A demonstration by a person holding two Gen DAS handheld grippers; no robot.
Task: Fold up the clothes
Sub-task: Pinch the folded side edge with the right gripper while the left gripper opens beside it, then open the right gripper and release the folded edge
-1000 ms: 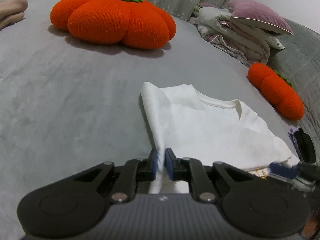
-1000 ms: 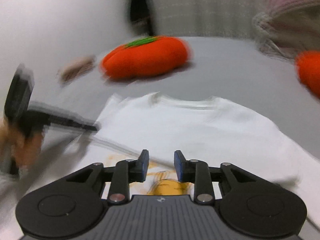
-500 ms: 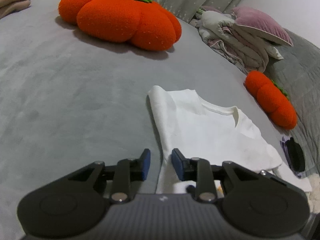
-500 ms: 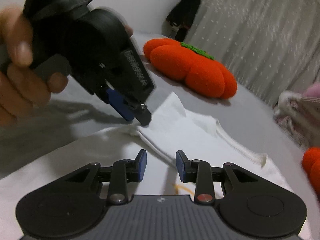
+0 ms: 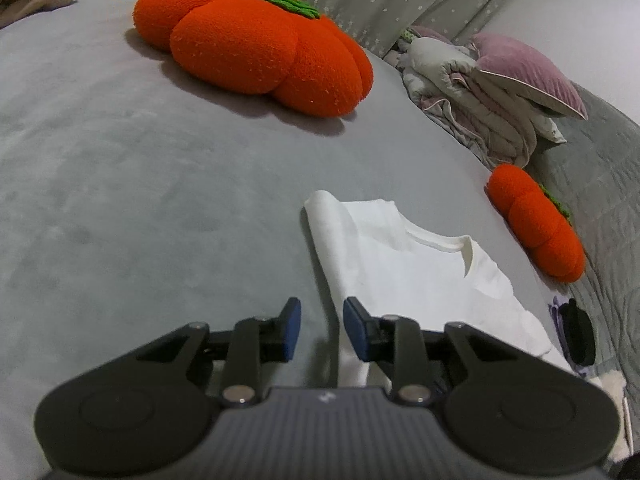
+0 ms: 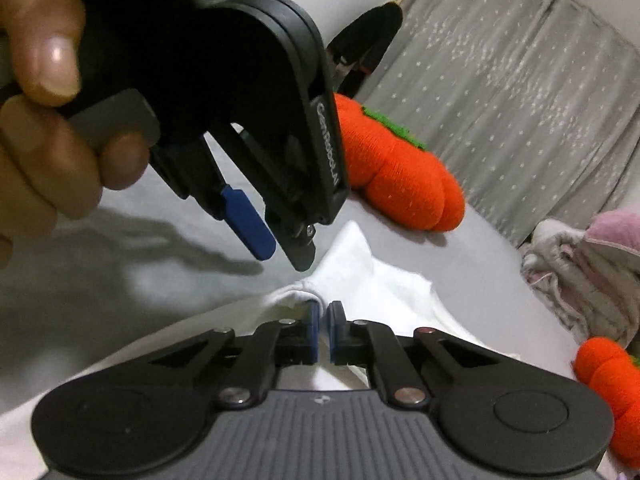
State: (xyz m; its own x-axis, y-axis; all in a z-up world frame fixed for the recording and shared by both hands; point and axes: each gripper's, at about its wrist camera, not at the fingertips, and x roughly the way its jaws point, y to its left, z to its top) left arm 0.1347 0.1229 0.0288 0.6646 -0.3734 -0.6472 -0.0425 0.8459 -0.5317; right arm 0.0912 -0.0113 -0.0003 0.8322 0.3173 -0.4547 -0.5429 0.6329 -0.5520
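A white T-shirt [image 5: 400, 264] lies on the grey bed [image 5: 140, 200], its left side folded over and its collar toward the right. My left gripper [image 5: 320, 312] hovers open over the shirt's left edge, nothing pressed between its pads. In the right wrist view that same left gripper [image 6: 280, 250] hangs just above the shirt [image 6: 360, 276], held by a person's hand [image 6: 40, 120]. My right gripper [image 6: 323, 308] is closing, its jaws down to a thin slit, pinched on a raised fold of the white fabric.
A big orange pumpkin cushion [image 5: 248, 40] sits at the back, a small one [image 5: 536, 224] to the right of the shirt. Rumpled bedding and a mauve pillow [image 5: 480, 96] are piled at the back right. A black object [image 5: 578, 336] lies at the right edge.
My left gripper let go of the shirt's left edge, opened and drew back a little. My right gripper swung over to that edge beneath the left one and closed on the fabric.
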